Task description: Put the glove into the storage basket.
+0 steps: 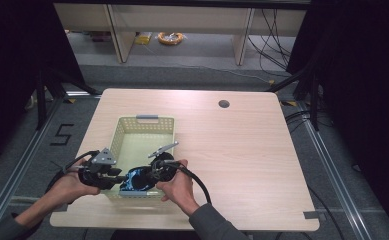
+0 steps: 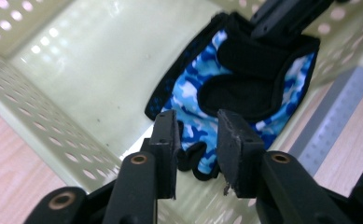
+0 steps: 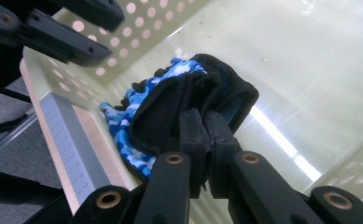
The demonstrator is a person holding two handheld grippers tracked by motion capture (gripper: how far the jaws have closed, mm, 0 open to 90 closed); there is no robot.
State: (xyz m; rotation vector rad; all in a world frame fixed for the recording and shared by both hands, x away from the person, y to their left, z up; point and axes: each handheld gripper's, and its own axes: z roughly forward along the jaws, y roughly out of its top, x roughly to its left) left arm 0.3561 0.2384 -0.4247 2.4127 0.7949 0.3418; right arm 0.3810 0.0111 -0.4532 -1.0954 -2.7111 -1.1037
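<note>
- High view: a light wooden table (image 1: 242, 150) with a pale yellow perforated basket (image 1: 132, 127) on its near left part; a person's forearms come in from the near edge, each hand holding a black two-jaw gripper at the basket's near end
- The left gripper (image 1: 116, 176) sits at the basket's near left corner, held by the left hand (image 1: 72, 185); the right gripper (image 1: 149, 176) is just to its right, held by the right hand (image 1: 178, 187)
- Between them, inside the near end of the basket, lies a blue camouflage glove (image 1: 134, 180) with black padding
- Left gripper view: the jaws stand apart with a moderate gap and grip nothing; the glove (image 2: 202, 93) lies on the basket floor just beyond them, one black-edged finger opening showing in the gap (I cannot tell whether the jaws touch the fabric)
- Right gripper view: the right gripper (image 3: 206, 126) has its jaws closed narrow, pinching a black fold of the glove (image 3: 170, 107); the blue camouflage side hangs toward the basket wall (image 3: 137, 28)
- A grey strip (image 3: 67, 140) runs along the basket's near rim
</note>
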